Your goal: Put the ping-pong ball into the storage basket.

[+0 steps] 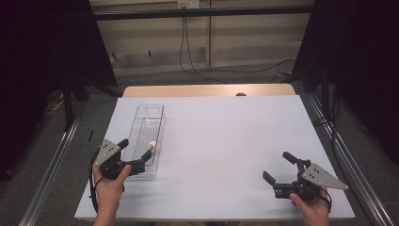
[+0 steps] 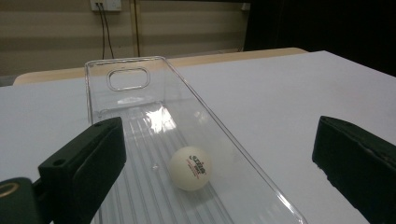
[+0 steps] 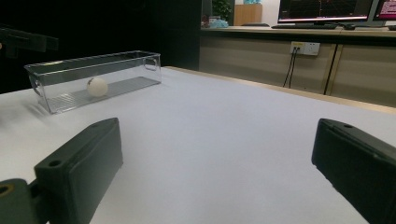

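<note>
White ball (image 2: 189,168) with red and dark print, lying on the ribbed floor of a clear plastic bin (image 2: 140,107), in the near half, closer to the right-hand wall as seen from the left gripper view. Resting loose, touched by nothing. Seen from above as a small pale spot (image 1: 152,145) near the near end of the long narrow bin (image 1: 149,123), which lies lengthwise on the left part of the white table (image 1: 226,141). Oval handle cutout in the far end wall of the bin.

Left gripper (image 1: 135,153) at the near end of the bin, held in 1 hand (image 1: 109,186). Jaws spread wide, nothing between them but air and the bin's near end: 1 jaw low at the left over the bin's left wall, the other well out to the right above bare table, as seen in the left gripper view. No contact with the ball; contact with the bin wall cannot be told.

Right gripper (image 1: 278,166) well apart, on the right near part of the table, held in the other hand (image 1: 311,207). Jaws likewise wide open, holding nothing, pointing across bare table toward the bin (image 3: 95,79) and ball (image 3: 97,86) far off at the left of the right gripper view.

Wooden table edge (image 1: 207,90) beyond the white top; cables (image 1: 188,52) on the floor behind.
</note>
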Demonstrator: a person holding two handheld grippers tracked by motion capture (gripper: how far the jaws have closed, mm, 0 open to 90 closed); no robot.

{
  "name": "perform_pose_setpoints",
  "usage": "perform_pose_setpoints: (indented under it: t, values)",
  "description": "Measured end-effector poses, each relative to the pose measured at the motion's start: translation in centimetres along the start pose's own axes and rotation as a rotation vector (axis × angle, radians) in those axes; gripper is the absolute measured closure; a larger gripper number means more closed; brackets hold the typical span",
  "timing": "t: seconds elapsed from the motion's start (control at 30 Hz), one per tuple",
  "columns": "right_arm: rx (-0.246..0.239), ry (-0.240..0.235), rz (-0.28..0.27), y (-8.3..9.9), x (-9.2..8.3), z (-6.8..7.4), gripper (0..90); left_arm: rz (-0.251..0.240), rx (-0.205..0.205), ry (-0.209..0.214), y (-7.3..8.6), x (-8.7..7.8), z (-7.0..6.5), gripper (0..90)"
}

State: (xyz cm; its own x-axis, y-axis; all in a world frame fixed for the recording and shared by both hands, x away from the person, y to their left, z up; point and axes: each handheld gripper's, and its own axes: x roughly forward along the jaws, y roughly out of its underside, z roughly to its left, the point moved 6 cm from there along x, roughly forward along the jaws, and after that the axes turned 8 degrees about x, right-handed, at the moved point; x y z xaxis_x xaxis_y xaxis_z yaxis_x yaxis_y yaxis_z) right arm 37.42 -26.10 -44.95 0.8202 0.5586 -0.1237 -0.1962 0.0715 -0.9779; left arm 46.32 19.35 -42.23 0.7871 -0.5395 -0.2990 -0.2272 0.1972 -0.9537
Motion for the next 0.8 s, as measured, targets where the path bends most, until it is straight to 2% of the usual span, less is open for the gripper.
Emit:
perform_pose_setpoints:
  t: [0.43,0.7,0.8]
  values:
    - [-0.001,0.004,0.000,0.0,0.0,0.0,1.4,-0.013,0.024,-0.003,0.3,-0.6,-0.2,3.0]
    - [0.008,0.011,-0.005,-0.1,-0.1,0.0,1.4,-0.030,0.016,-0.020,0.6,-1.2,-0.1,3.0]
    - [0.006,0.009,-0.004,-0.1,-0.1,0.0,1.4,-0.033,0.005,-0.011,1.0,-1.2,-0.1,2.9]
